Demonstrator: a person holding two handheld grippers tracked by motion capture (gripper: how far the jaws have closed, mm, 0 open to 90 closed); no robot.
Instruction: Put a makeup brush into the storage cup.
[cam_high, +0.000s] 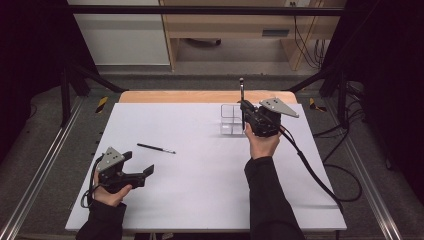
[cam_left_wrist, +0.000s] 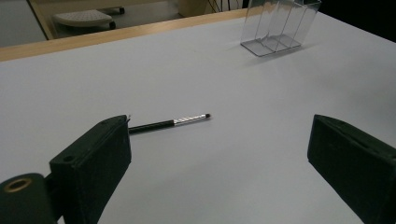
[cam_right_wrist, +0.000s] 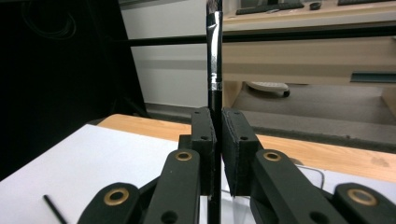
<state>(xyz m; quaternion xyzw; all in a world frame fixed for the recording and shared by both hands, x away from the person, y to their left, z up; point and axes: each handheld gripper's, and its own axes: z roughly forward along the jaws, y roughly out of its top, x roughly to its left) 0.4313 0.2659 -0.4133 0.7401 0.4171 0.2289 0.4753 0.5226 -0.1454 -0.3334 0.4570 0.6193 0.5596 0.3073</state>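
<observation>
A: Two brushes are in play here. Nearest the person, the left gripper (cam_high: 145, 172) rests low on the white table (cam_high: 200, 190) with its jaws wide apart and nothing between them.

B: And the thin brush (cam_left_wrist: 170, 122) just ahead of it?

A: It lies flat on the sheet, apart from those jaws, tip pointing away towards the middle of the table.

B: Farther out?

A: The right gripper (cam_right_wrist: 217, 140) has its jaws clamped together on the second brush (cam_high: 241, 97), which stands upright, bristle end up, its lower end over the clear holder (cam_high: 231, 119) near the far edge.

B: What could go wrong?

A: I'd guess the handle end has to drop into one compartment. Which one it sits over I cannot tell. If the brush is tilted when released, it may catch a divider wall or tip the light holder. A thin handle could also slide in the pads and fall outside.

B: And the lying one?

A: Low and round: jaws closing slightly off could roll it away.
</observation>
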